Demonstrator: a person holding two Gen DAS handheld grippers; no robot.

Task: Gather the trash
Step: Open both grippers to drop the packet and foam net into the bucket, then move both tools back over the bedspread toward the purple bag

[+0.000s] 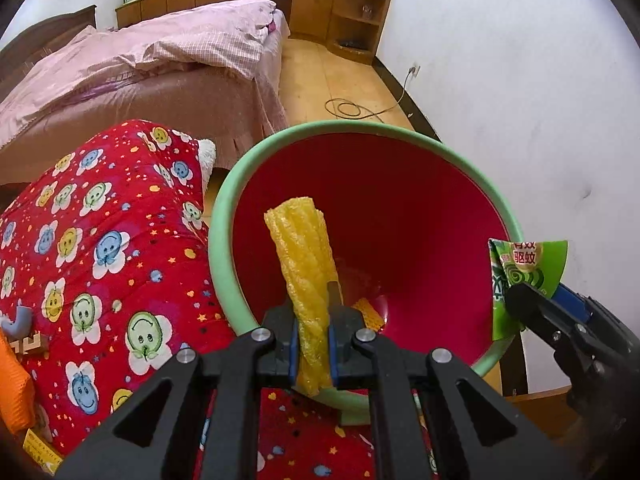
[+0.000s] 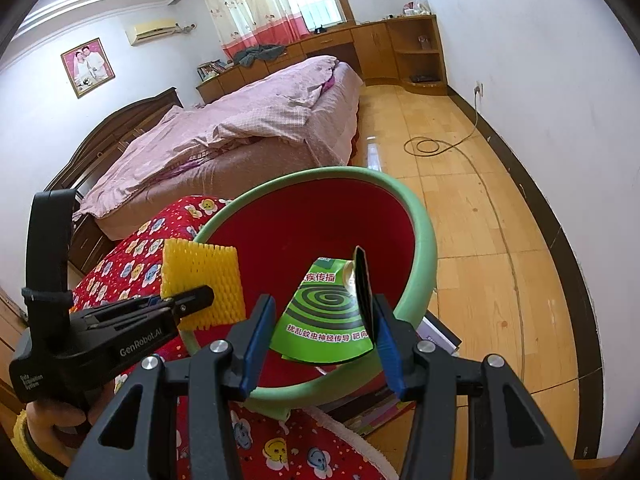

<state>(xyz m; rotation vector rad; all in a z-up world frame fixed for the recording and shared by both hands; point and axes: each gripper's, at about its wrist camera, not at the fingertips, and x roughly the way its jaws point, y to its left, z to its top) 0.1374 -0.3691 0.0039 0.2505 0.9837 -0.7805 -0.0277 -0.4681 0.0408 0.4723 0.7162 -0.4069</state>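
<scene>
My left gripper is shut on a yellow foam net sleeve and holds it over the near rim of a red basin with a green rim. From the right wrist view the sleeve and the left gripper hang at the basin's left rim. My right gripper is open; a green mosquito-coil wrapper leans against its right finger above the basin. The wrapper and right gripper show at the basin's right rim. A yellow scrap lies in the basin bottom.
The basin rests on a red smiley-print quilt. A bed with pink covers lies behind. Wooden floor with a coiled cable is to the right, then a white wall. Books lie under the basin.
</scene>
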